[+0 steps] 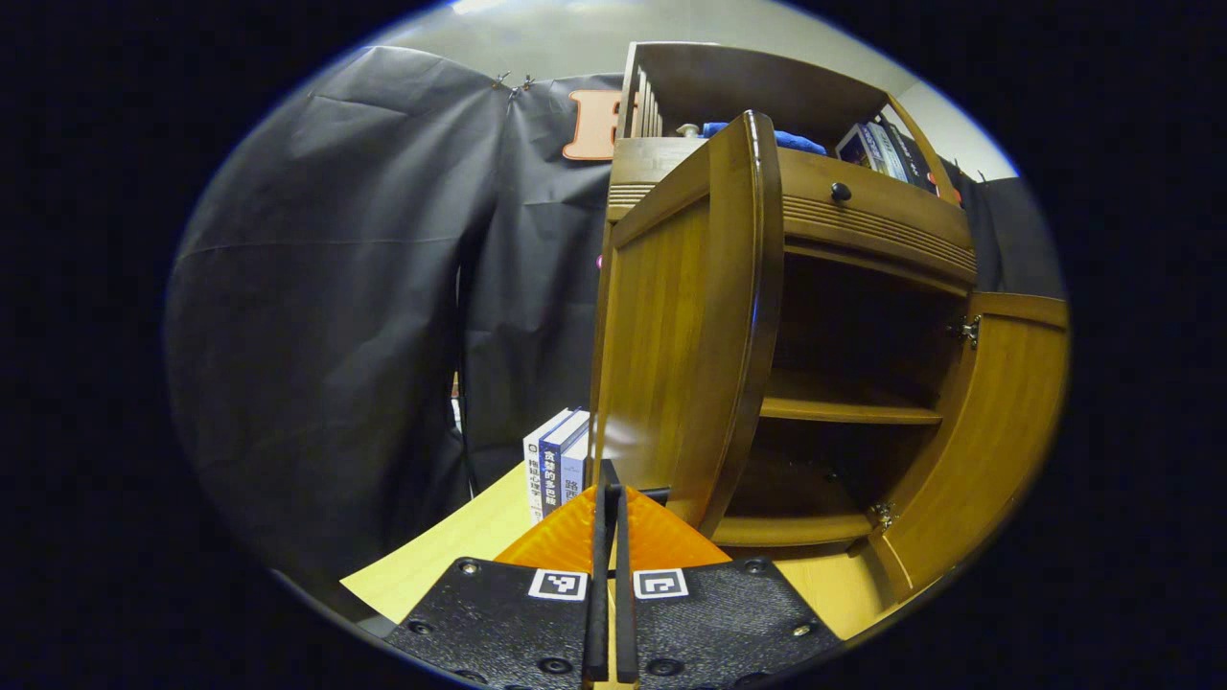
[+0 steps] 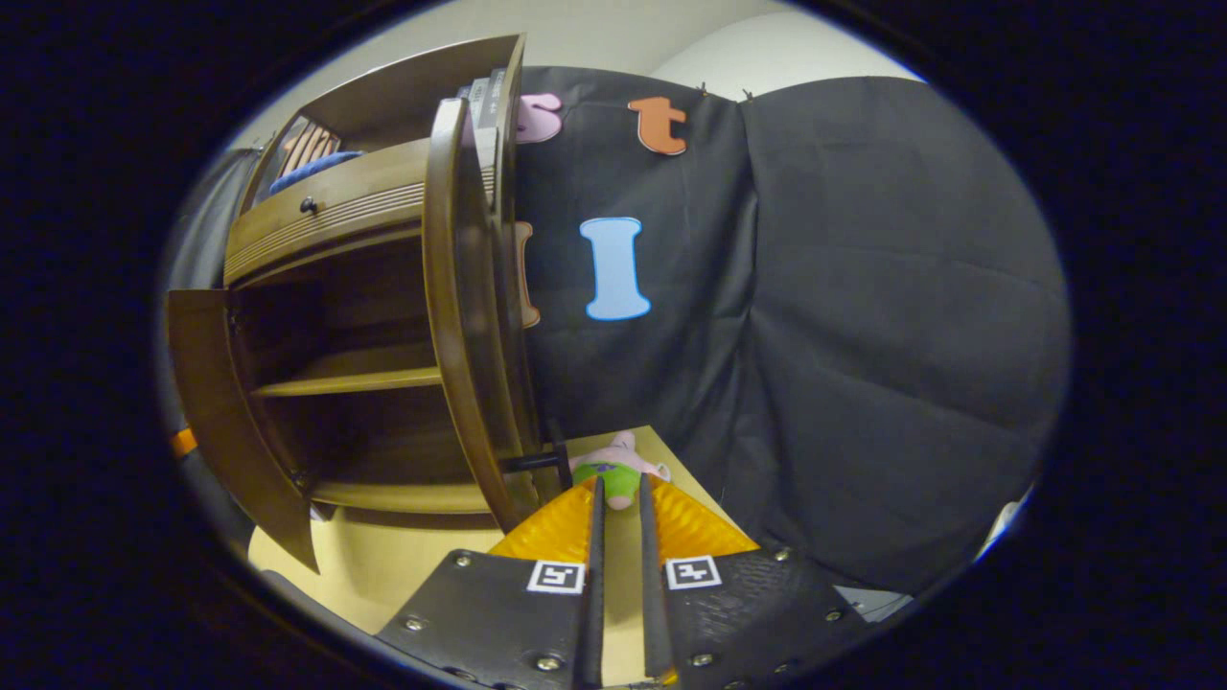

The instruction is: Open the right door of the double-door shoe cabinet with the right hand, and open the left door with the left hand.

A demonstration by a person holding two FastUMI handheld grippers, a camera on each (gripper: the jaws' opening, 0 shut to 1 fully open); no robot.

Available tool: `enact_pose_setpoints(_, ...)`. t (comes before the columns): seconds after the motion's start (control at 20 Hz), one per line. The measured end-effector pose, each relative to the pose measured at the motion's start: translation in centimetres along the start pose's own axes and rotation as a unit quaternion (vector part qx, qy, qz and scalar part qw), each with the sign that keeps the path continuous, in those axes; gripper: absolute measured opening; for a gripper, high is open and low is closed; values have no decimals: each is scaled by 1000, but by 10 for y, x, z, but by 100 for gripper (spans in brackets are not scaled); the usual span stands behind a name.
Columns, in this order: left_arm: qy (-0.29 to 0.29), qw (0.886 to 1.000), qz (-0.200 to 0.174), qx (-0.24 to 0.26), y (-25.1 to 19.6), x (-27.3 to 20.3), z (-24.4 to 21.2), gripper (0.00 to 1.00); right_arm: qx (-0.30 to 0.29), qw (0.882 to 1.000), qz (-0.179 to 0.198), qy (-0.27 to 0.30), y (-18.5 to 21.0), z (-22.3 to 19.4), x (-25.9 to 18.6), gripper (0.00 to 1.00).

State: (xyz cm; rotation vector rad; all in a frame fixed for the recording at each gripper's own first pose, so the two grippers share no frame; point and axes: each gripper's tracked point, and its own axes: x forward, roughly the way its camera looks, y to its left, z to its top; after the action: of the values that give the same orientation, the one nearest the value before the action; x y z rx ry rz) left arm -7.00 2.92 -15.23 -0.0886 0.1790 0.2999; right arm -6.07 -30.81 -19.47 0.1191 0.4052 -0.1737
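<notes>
The wooden shoe cabinet (image 1: 863, 220) stands with both doors swung wide. In the left gripper view its left door (image 1: 681, 335) rises just ahead of me, and the left gripper (image 1: 612, 491) is shut on that door's dark handle (image 1: 650, 494) near the bottom edge. The right door (image 1: 997, 431) hangs open at the far right. In the right gripper view the right door (image 2: 470, 316) is seen edge-on. Its handle (image 2: 532, 463) sticks out just left of the right gripper (image 2: 619, 484), which is slightly open and apart from it. The left door (image 2: 216, 402) shows farther off.
Inside the cabinet a shelf (image 1: 844, 412) crosses the dark interior, under a drawer with a knob (image 1: 841, 192). Upright books (image 1: 556, 470) stand on the table (image 1: 451, 551) beside the cabinet's left side. A pink and green plush toy (image 2: 618, 465) lies on the table (image 2: 383, 565) beyond the right gripper.
</notes>
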Motion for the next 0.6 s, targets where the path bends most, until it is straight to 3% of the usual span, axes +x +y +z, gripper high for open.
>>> enact_pose_setpoints(0.3, -2, 999, 30, -12, 33, 0, 4, 4, 2, 1000, 7, 3, 4, -3, -2, 17)
enact_pose_setpoints(0.4, -4, 999, 40, -10, 47, 1, 5, 0, 4, 1000, 7, 5, 3, -5, -4, 17)
enact_pose_setpoints(0.55, -6, 999, 32, -9, 52, 1, 6, 4, 8, 1000, 7, 8, 3, -7, -5, 17)
enact_pose_setpoints(0.6, -6, 1000, 29, -3, 54, 1, 5, 0, 9, 1000, 7, 8, 4, -7, -6, 17)
